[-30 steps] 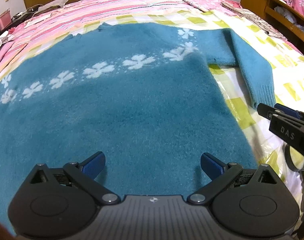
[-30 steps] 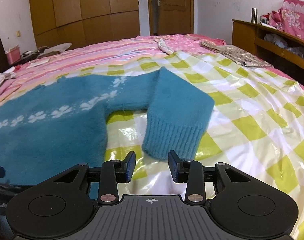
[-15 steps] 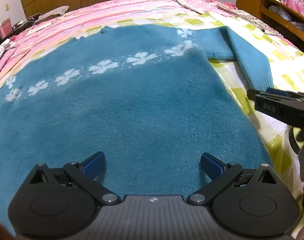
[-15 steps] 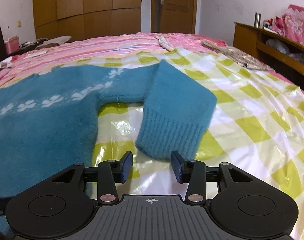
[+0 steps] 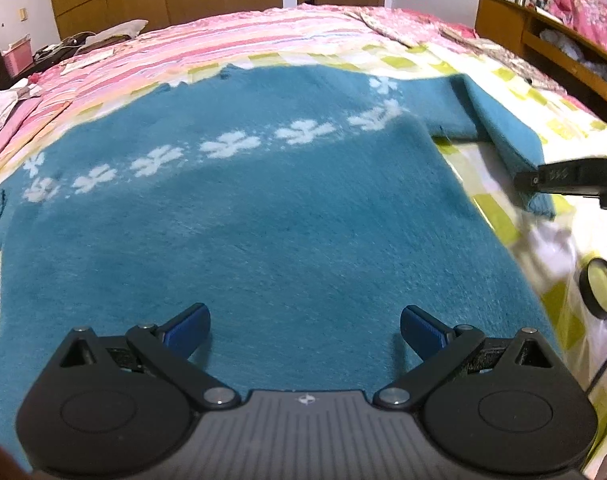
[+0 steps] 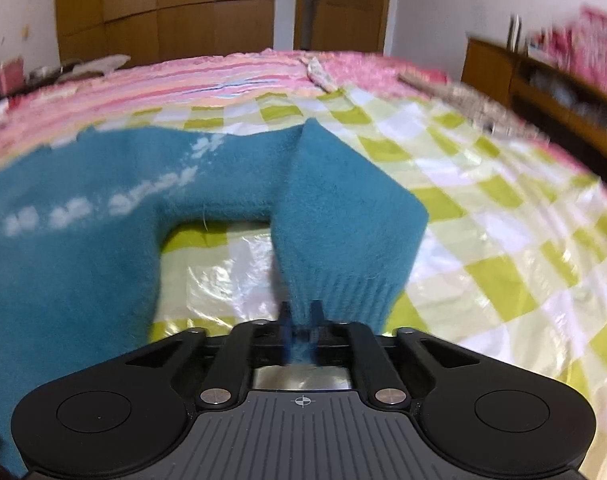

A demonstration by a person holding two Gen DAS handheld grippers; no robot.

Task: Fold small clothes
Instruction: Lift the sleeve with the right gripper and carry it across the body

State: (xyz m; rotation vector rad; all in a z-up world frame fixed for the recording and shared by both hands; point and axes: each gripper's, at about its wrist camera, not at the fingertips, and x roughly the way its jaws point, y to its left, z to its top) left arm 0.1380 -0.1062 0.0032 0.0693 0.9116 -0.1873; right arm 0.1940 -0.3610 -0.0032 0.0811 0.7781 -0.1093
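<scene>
1. While the teal sweater (image 5: 263, 232) lies flat on the checked sheet (image 6: 483, 240), the wooden shelf unit (image 5: 543, 36) at two o'clock in the left wrist view holds bundled cloth in its open compartment; what else is inside I cannot tell.
2. At ten o'clock a pink box (image 5: 19, 56) stands by the wall, contents hidden.
3. Right gripper (image 6: 301, 320): pinched tight on the ribbed cuff (image 6: 355, 292) of the folded-back sleeve (image 6: 343, 216); half a second ago its fingers stood apart just short of that cuff.
4. Left gripper (image 5: 305, 322): spread wide over the sweater's lower body at six o'clock, holding nothing, as before.
5. Right gripper's tip now overlaps the sleeve at three o'clock in the left view.
</scene>
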